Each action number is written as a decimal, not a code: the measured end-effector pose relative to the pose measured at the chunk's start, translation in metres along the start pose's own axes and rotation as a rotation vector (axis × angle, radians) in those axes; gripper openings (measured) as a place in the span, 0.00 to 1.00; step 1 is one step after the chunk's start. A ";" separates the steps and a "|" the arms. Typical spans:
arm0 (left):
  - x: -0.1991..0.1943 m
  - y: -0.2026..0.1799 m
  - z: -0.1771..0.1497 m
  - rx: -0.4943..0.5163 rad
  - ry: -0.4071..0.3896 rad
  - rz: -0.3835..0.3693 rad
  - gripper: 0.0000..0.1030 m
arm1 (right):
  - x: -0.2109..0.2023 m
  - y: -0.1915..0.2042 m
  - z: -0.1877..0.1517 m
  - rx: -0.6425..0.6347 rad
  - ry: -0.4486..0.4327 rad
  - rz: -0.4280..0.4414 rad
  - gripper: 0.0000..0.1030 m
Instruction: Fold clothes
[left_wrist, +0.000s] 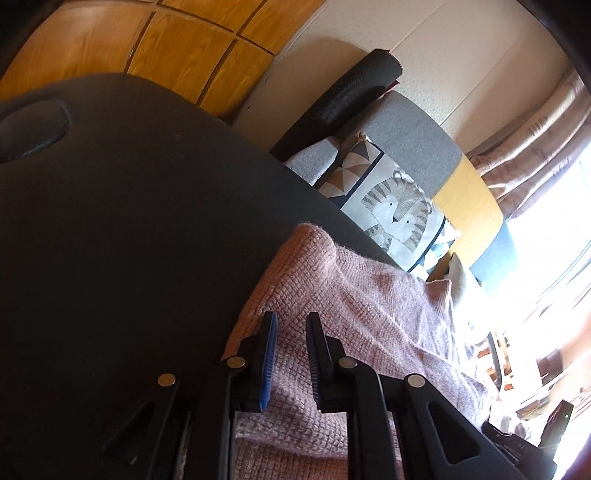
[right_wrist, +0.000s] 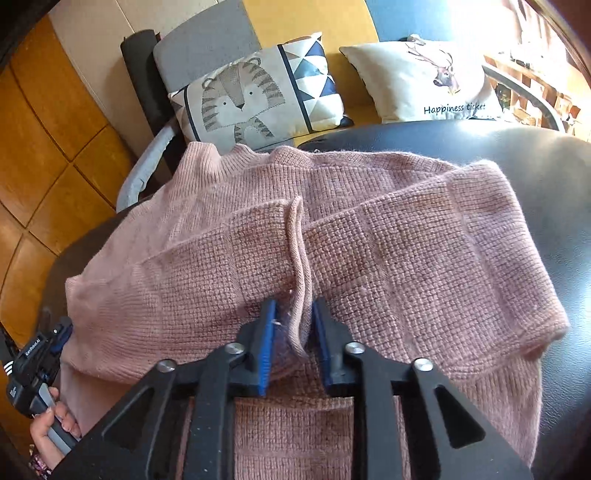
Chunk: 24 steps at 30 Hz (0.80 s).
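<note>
- Landmark: a dark round table (right_wrist: 535, 192) carries the pink knit sweater (right_wrist: 388, 240). All positions below are given relative to this table.
- Garment location: the sweater lies across the near half of the table. Its collar side points toward the far edge. Its left portion overhangs the left rim.
- Fold status: both sleeves lie inward across the body and meet near the garment centre. Judged from this layout, the sleeve folds are complete or nearly so.
- Remaining work, as a judgement: the body is not yet folded end over end, and a ridge of raised fabric at the centre needs flattening.
- Right gripper (right_wrist: 291, 325): positioned over the table centre, above the sweater. The jaws stand parted with the raised edge of one sleeve between them. The pads do not visibly press that fold, so the grip reads as released or not yet closed.
- Left gripper (left_wrist: 291, 332): positioned at the table's left side, over the sweater's left edge. The jaws stand apart with knit visible through the gap; nothing is clamped.
- Surroundings: beyond the far table edge sit a tiger cushion (right_wrist: 243, 99) and a deer cushion (right_wrist: 421, 77) on a sofa.
- Risk note: loose knit may slip or stretch at the overhanging rim.
</note>
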<state>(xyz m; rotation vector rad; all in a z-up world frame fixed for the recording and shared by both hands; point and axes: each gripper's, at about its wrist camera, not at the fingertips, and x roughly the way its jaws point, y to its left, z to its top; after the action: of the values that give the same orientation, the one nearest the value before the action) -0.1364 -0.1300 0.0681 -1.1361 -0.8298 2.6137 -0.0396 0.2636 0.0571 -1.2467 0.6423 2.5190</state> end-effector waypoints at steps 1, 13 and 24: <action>-0.001 -0.002 0.001 0.000 -0.003 -0.005 0.19 | -0.005 0.001 0.001 -0.006 -0.022 -0.021 0.28; 0.006 -0.037 -0.012 0.136 0.046 0.050 0.21 | 0.014 0.044 0.008 -0.223 -0.037 -0.043 0.30; 0.009 -0.009 -0.025 0.066 0.027 -0.025 0.19 | 0.021 0.027 0.011 -0.186 -0.013 -0.114 0.32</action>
<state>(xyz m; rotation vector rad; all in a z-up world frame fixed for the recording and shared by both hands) -0.1254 -0.1092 0.0539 -1.1340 -0.7423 2.5792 -0.0706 0.2460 0.0535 -1.2867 0.3296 2.5358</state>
